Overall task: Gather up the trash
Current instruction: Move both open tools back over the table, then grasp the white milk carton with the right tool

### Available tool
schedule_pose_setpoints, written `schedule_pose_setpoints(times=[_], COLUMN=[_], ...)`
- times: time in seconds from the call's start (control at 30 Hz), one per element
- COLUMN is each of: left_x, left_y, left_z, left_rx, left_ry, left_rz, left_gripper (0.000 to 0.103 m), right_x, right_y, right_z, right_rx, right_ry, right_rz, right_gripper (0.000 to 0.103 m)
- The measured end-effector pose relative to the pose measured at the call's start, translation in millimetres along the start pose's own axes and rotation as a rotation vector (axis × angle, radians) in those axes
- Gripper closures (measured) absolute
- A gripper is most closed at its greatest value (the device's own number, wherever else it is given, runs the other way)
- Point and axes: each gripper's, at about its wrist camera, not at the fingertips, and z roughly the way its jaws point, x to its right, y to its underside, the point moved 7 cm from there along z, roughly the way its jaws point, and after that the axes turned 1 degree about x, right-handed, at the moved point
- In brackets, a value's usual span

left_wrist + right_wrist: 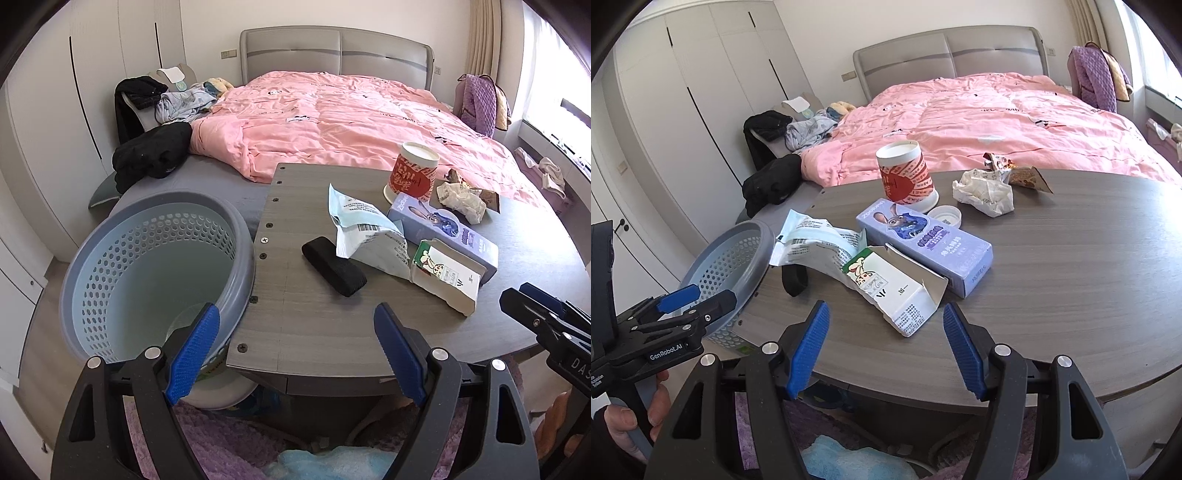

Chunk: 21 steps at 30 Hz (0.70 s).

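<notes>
Both claws hang released over the near edge of a grey wood-grain worktop (1052, 280): the left claw (295, 354) beside a blue perforated wastebasket (110, 258), the right claw (882, 350) just short of a torn white carton (905, 295). A pale blue wrapper (812, 240), purple box (923, 243), red paper cup (905, 177) and crumpled paper (982, 192) litter the worktop before a pink-quilted bed (997, 122).

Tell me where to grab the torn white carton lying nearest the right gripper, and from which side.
Grip the white carton across its narrow width near the intact printed end closest to the table edge. It lies flat, that end pointing toward the open right gripper, so come in low from the near side. Probably avoid the far end: its torn flaps look flimsy and rest against the purple box.
</notes>
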Motion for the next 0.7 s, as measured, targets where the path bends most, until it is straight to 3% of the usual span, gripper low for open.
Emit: schedule_pose_setpoints(times=[0.37,0.7], left_x=[-4,-5], left_y=[0,-1], left_z=[12,19], left_rx=[-0.028,-0.044], left_ry=[-0.034,-0.039], left_rz=[-0.014,-0.02], left_gripper=[0.021,0.021], right_x=[-8,-16], right_y=[-7,-10], right_z=[36,61], right_rx=[-0.051,-0.109], right_ry=[-0.019,0.015], right_rz=[-0.086,-0.195], right_gripper=[0.04,0.04])
